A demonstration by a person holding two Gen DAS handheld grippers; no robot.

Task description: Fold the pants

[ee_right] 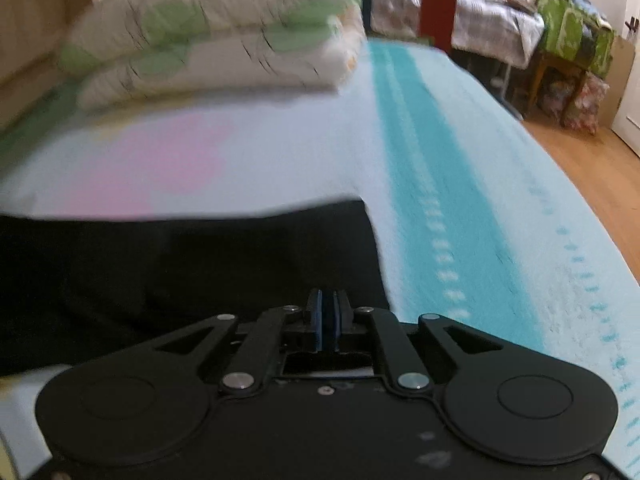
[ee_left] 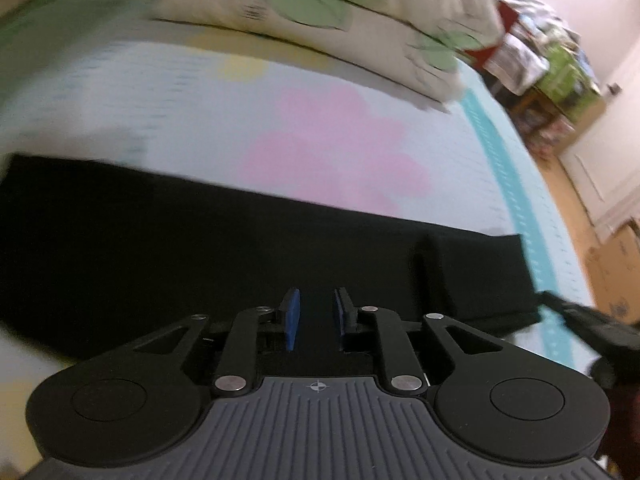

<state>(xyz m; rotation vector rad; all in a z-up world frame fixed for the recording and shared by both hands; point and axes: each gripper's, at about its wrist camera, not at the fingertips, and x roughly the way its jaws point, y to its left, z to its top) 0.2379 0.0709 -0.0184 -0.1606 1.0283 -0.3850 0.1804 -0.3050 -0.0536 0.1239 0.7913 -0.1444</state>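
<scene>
The black pants (ee_left: 200, 240) lie flat across a pale quilted bedspread (ee_left: 160, 92) with soft pink blotches and a teal stripe — a long, matte, dark band with straight edges and a squared-off end near the stripe. Two plump cream pillows (ee_right: 224, 40) with green leaf prints are stacked at the head of the bed. The left gripper (ee_left: 316, 316) hangs over the cloth with its blue pads parted and nothing between them; the right gripper (ee_right: 327, 320) shows only a narrow slit — no cloth visible in it.
</scene>
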